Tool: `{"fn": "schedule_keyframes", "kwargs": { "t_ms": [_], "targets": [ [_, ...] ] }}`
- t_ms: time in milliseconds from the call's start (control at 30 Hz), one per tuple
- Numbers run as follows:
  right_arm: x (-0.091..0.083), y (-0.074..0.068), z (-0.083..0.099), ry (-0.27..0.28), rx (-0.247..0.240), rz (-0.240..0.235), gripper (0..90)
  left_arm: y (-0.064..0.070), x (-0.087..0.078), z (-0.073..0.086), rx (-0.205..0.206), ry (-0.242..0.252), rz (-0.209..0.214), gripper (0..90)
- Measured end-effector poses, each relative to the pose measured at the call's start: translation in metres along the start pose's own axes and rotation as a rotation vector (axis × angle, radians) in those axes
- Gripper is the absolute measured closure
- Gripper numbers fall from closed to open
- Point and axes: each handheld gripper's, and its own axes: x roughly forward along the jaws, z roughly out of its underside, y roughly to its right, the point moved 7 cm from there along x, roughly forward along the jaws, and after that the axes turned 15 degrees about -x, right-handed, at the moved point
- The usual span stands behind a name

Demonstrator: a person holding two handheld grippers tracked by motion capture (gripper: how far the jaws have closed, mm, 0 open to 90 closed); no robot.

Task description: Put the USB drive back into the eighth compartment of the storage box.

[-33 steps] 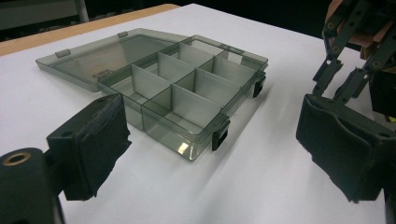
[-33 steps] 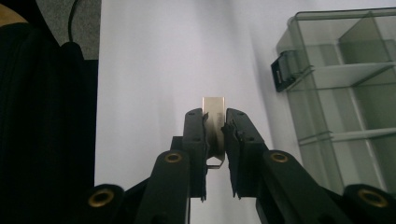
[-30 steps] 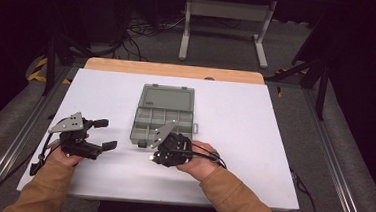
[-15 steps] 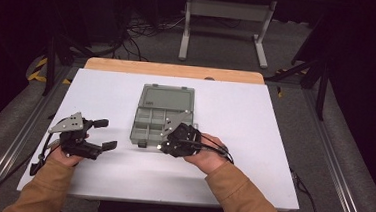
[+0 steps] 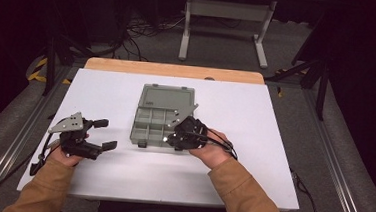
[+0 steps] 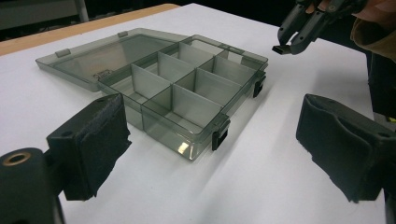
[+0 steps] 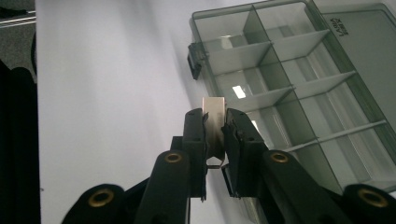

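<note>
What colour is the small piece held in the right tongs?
Silver metal piece, clearest in the right gripper view.

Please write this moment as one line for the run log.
right tongs: shut on USB plug, at near edge of organizer box | left tongs: open, idle | lid open

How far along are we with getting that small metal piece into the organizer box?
Done: the organizer box lies open, lid flat behind it, and the right gripper has the small metal piece clamped. In hand: that piece hangs by the box's near edge, above the table. Left: lowering it into a compartment and letting go; all compartments look empty. The left gripper sits open, holding nothing.
</note>
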Motion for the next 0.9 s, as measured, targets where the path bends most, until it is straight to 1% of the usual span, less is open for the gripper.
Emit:
{"fn": "schedule_keyframes", "kwargs": {
  "t_ms": [267, 533, 900],
  "targets": [
    [0.001, 0.012, 0.009, -0.010, 0.042, 0.020, 79.0, 0.000, 0.000, 0.000, 0.000, -0.001, 0.000, 9.9],
    [0.004, 0.025, 0.019, -0.024, 0.096, 0.041, 79.0, 0.000, 0.000, 0.000, 0.000, 0.000, 0.000, 10.0],
    [0.009, 0.036, 0.031, -0.056, 0.148, 0.052, 79.0, 0.000, 0.000, 0.000, 0.001, -0.001, 0.000, 10.0]
  ]
}}
